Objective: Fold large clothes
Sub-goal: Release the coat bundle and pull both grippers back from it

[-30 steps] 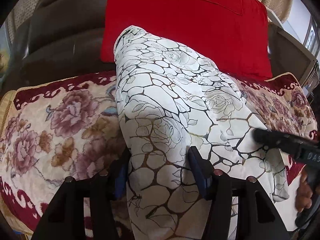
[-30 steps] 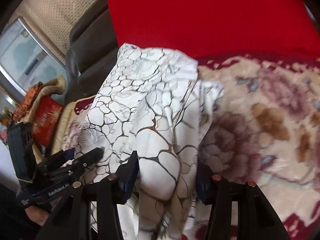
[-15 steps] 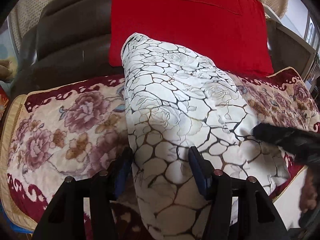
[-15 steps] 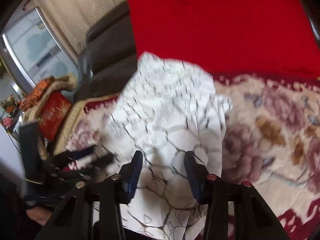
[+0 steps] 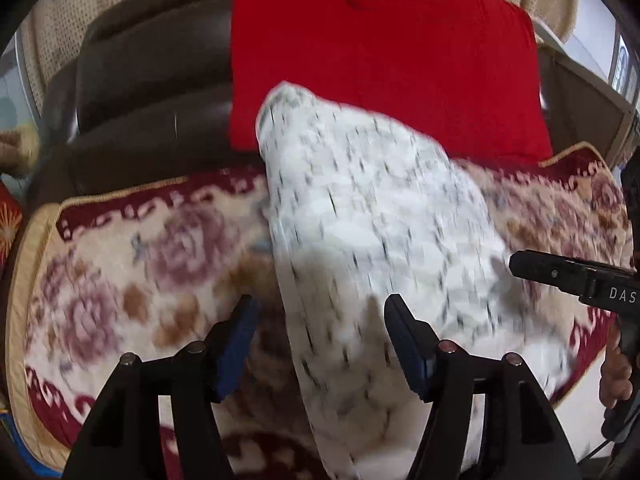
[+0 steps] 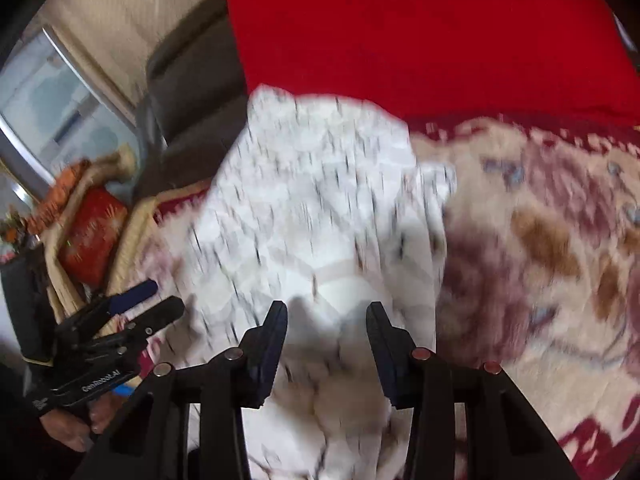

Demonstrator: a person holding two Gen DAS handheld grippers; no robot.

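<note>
A: How should that fold have been finished?

B: By drawing the near edge of the white garment [image 5: 372, 216] level and taut before laying it down; it lay on the floral sofa cover [image 5: 120, 248], its far end against the red cushion [image 5: 380, 52].

A: And the fingers?

B: The left gripper [image 5: 320, 312] stood apart, cloth between; the right gripper [image 6: 326, 316] likewise apart; whether either touched the cloth, I couldn't tell.

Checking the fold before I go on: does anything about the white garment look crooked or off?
Hard to judge, both views are motion-blurred. The white patterned garment lies as a narrow strip across the floral blanket, its far end riding up against the red cushion. A loose flap juts out on the right edge.
</note>
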